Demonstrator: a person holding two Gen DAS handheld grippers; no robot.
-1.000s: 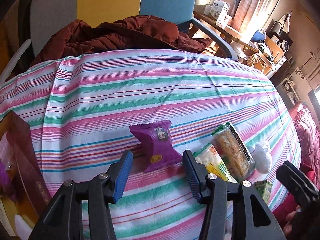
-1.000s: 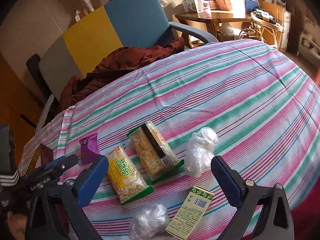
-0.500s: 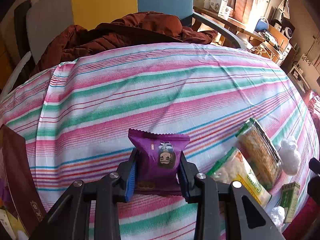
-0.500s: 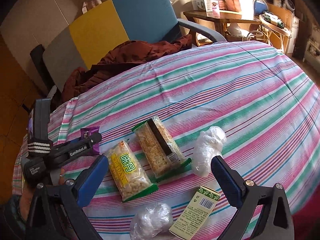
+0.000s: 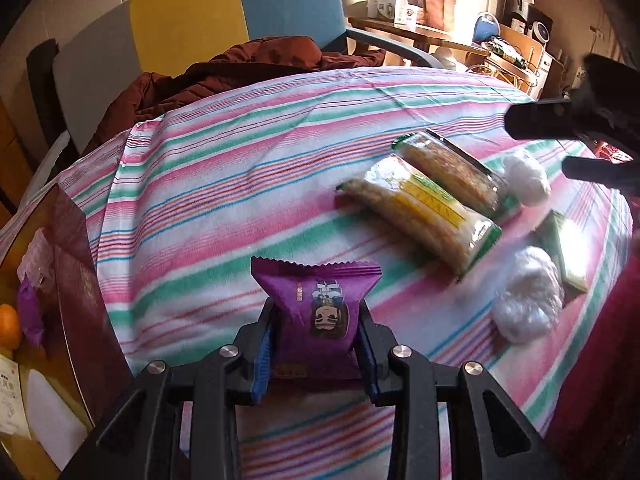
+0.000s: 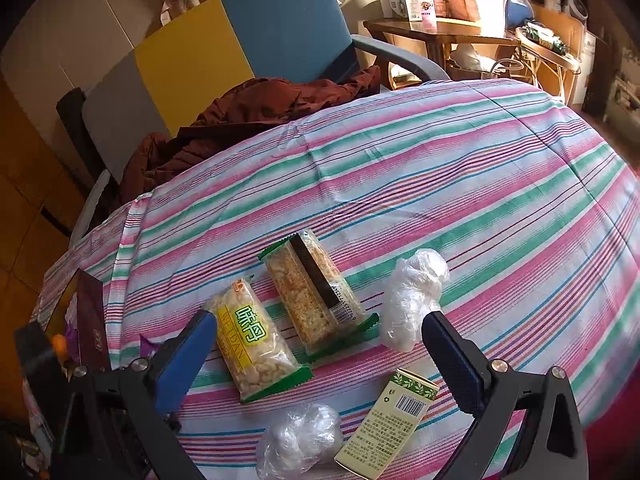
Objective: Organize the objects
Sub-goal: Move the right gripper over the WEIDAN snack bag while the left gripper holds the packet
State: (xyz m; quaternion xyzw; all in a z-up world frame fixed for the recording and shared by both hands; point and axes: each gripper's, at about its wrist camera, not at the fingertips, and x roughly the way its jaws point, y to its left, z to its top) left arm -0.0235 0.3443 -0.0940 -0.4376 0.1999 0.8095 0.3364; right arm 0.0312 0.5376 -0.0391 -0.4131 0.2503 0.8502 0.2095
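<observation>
1. Two grippers hang over a table with a striped cloth.
2. The left gripper is squeezed tight on a purple pack, held just above the cloth.
3. The right gripper is wide open and holds nothing.
4. Between and under its jaws lie a yellow snack and a brown snack, side by side.
5. One plastic ball lies by the brown snack; another ball is touching a green box.
6. A dark box stands open at the left edge, with another purple pack inside.
</observation>
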